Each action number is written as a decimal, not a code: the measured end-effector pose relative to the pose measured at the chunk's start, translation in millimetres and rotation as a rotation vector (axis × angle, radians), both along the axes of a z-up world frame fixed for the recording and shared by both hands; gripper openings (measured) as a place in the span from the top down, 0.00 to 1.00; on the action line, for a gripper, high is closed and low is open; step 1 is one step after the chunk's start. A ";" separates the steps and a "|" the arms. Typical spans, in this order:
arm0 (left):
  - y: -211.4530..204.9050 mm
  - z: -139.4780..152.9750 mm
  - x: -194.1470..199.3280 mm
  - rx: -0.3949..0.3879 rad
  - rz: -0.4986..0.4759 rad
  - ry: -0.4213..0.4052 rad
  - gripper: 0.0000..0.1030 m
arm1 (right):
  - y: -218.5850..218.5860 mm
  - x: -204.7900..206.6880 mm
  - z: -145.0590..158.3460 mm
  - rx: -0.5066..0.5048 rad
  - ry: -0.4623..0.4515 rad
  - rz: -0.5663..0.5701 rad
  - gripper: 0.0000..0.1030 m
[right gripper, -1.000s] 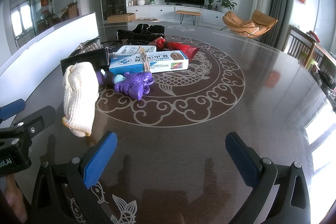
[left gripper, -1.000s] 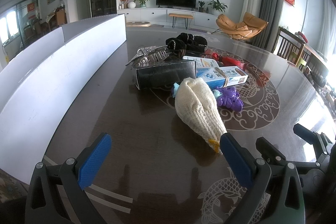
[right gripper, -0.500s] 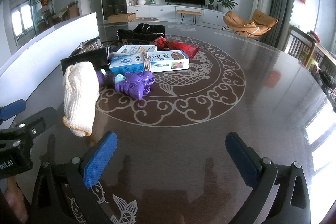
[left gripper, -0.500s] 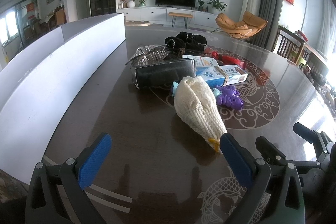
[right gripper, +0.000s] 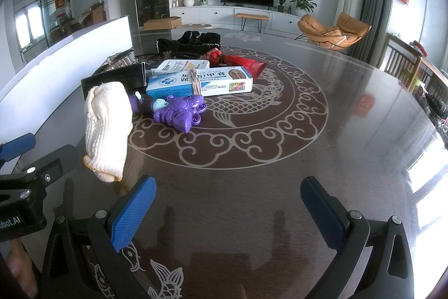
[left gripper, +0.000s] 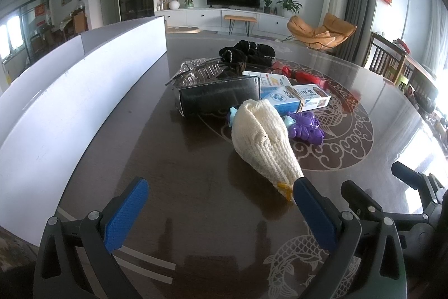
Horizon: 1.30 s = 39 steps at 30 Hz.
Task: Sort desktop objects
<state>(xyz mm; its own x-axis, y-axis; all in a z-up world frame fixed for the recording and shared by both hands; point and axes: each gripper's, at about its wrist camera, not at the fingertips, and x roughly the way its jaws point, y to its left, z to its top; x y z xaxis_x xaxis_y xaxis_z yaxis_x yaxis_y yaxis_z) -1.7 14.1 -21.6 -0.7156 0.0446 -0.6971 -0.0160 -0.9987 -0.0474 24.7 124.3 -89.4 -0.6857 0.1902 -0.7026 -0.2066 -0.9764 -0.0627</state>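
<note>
My left gripper (left gripper: 215,205) hung low over the dark table (left gripper: 179,181), jaws spread wide and holding nothing. My right gripper (right gripper: 228,201) was the same, wide apart and empty above the fish pattern. Just off the left gripper's right fingertip (left gripper: 301,188) lay the cream knitted glove (left gripper: 261,139) (its yellow-edged cuff nearest me). Its far end rested against the purple lobster toy (right gripper: 180,111). Beyond those sat the blue-and-white medicine box (right gripper: 200,81) with a smaller white box (right gripper: 183,66) behind it, and a black box (left gripper: 218,97) to their left. Further back lay a red packet (right gripper: 242,63) and black cloth (right gripper: 190,42). A white board (left gripper: 70,91) ran along the left edge.
</note>
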 end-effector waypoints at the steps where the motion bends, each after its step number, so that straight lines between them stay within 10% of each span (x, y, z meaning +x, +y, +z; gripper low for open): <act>1: -0.1 -0.1 0.1 0.000 0.000 0.000 0.00 | 0.4 -0.2 -0.2 0.000 0.000 0.000 0.00; 39: 0.2 -2.3 -0.5 -0.011 -0.003 -0.015 0.00 | 4.7 3.9 -1.0 -0.001 -0.004 0.005 0.00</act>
<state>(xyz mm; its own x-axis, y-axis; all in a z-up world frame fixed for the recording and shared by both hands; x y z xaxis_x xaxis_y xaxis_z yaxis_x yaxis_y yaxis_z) -2.2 14.3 -23.9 -0.7046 0.0387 -0.7085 -0.0180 -0.9992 -0.0367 28.6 129.0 -90.3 -0.6840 0.1856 -0.7055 -0.2012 -0.9776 -0.0620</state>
